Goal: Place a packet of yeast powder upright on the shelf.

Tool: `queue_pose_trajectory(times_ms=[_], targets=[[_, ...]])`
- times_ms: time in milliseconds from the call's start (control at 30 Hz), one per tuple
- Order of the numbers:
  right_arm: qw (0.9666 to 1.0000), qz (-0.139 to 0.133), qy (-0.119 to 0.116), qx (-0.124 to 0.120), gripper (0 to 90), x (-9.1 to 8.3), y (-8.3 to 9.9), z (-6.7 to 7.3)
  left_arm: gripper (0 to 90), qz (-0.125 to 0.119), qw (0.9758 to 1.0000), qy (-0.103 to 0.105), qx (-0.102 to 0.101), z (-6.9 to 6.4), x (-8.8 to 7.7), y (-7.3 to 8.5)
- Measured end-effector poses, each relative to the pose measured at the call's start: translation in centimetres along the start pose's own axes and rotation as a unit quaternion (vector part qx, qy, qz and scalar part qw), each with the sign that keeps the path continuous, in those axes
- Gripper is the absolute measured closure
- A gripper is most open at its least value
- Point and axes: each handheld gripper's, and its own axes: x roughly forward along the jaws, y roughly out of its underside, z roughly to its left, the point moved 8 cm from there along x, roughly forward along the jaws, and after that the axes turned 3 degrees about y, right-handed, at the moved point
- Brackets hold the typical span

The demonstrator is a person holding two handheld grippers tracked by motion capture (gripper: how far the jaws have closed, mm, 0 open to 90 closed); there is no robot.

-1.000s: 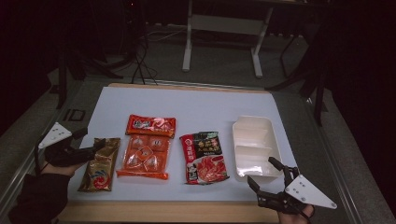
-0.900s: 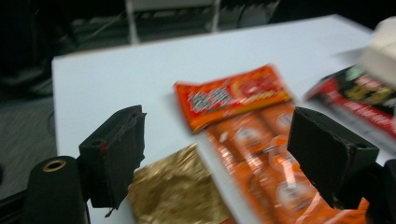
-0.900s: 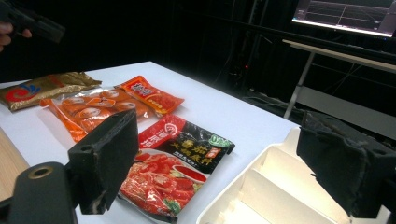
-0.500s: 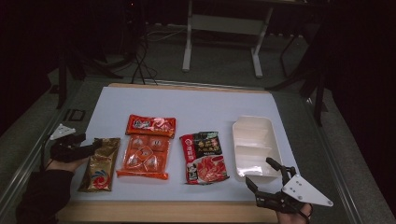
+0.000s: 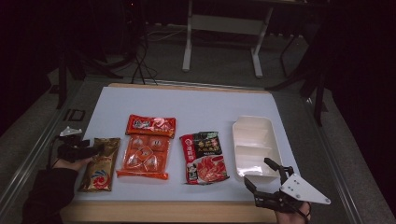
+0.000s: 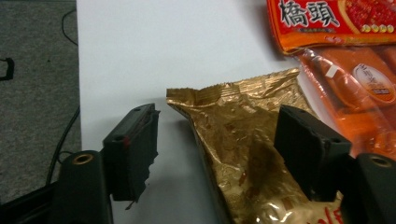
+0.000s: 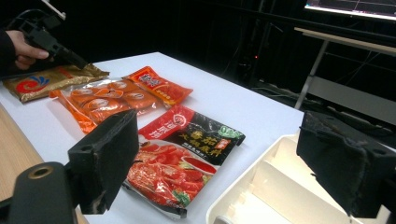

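A gold foil snack packet (image 5: 99,164) lies at the left of the white table sheet (image 5: 201,105). My left gripper (image 5: 92,148) is low at the packet's top left corner. In the left gripper view its jaws (image 6: 219,119) straddle the crinkled top of the gold packet (image 6: 243,154). They have just been closing, and a gap still shows beside the left pad. My right gripper (image 5: 258,171) stands open near the table's front edge, beside the near end of the white compartment tray (image 5: 254,144); nothing is between its jaws (image 7: 222,135).
Right of the gold packet lie an orange multi-pack (image 5: 144,156) and a red packet (image 5: 150,125) behind it. A red-and-black sauce packet (image 5: 204,156) lies mid-table. The wooden front edge (image 5: 163,210) runs below. Dark floor, cables and a desk frame (image 5: 224,28) are beyond.
My left gripper has come down and moved right from the table's left edge onto the gold packet's top corner, with its jaws narrower. The right gripper has stayed put.
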Motion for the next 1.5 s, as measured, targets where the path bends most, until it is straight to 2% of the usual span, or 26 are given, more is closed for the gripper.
queue_pose_trajectory(times_ms=[67,167,233,267,400,433,467,533,567,667,800,933,1100,1167,1233,1267,1400,1433,1467,1500], targets=[[1.0,0.001,0.0,0.001,12.8,0.0,0.0,0.0,32.2,0.009,0.9999,0.0,-0.009,0.2,0.3,0.2],[1.0,0.002,-0.001,0.002,12.8,0.1,0.1,-0.1,38.2,-0.004,1.0,-0.006,-0.003,0.2,0.3,0.2],[1.0,0.003,-0.003,0.003,12.8,0.1,0.1,0.0,38.3,-0.002,1.0,-0.001,-0.007,0.2,0.3,0.3],[1.0,0.006,-0.005,0.004,12.8,0.1,0.2,0.0,38.3,0.005,0.9998,0.009,-0.019,0.1,0.6,0.4],[0.9999,0.005,-0.01,0.004,13.2,0.2,0.2,0.1,38.3,0.022,0.999,0.023,-0.029,-0.3,1.1,0.6],[0.9999,0.0,-0.012,0.001,13.2,0.1,0.1,0.2,38.5,0.026,0.9991,0.021,-0.026,-0.4,1.1,0.6],[0.9999,-0.004,-0.012,-0.002,13.2,0.1,-0.1,0.3,41.5,0.03,0.9989,0.028,-0.025,-0.7,1.2,0.6],[0.9998,-0.008,-0.014,-0.007,13.2,0.0,-0.2,0.5,45.1,0.039,0.999,0.02,-0.011,-1.1,1.3,0.5],[0.9998,-0.007,-0.015,-0.009,13.2,0.0,-0.2,0.5,50.0,0.047,0.9985,0.029,-0.008,-1.4,1.4,0.5],[0.9998,-0.003,-0.016,-0.01,13.3,0.1,-0.1,0.6,51.7,0.064,0.9977,0.021,0.013,-2.0,1.4,0.4],[0.9998,-0.003,-0.016,-0.01,13.3,0.1,0.0,0.5,69.6,0.065,0.9974,0.009,0.03,-2.4,1.4,0.2],[0.9998,-0.003,-0.016,-0.008,13.3,0.1,0.0,0.4,77.8,0.063,0.9974,-0.003,0.035,-2.5,1.4,0.1],[0.9999,-0.002,-0.013,-0.004,13.3,0.0,0.0,0.3,86.8,0.046,0.9982,-0.007,0.038,-2.6,0.8,-0.4],[1.0,-0.001,-0.007,-0.004,13.7,0.0,0.0,0.1,88.5,0.03,0.999,0.007,0.033,-2.7,0.0,-0.8],[1.0,0.001,-0.005,-0.002,13.8,0.0,0.0,0.1,89.0,0.03,0.9988,0.007,0.037,-2.7,-0.2,-0.8],[1.0,0.004,0.002,-0.001,14.0,0.0,0.1,-0.1,89.3,0.018,0.999,0.02,0.035,-3.0,-0.8,-1.0],[1.0,0.007,0.006,0.0,14.1,0.1,0.2,-0.3,89.7,-0.016,0.9985,0.032,0.042,-3.6,-2.5,-1.7],[1.0,0.007,0.005,0.004,14.1,0.1,0.2,-0.3,89.8,-0.016,0.9985,0.032,0.042,-3.6,-2.5,-1.7],[0.9999,0.007,0.008,0.005,14.2,0.1,0.2,-0.4,89.8,-0.025,0.9978,0.039,0.047,-3.8,-3.0,-1.9],[0.9999,0.009,0.009,0.006,15.9,0.1,0.2,-0.4,89.9,-0.046,0.9964,0.053,0.047,-4.3,-3.8,-2.4]])
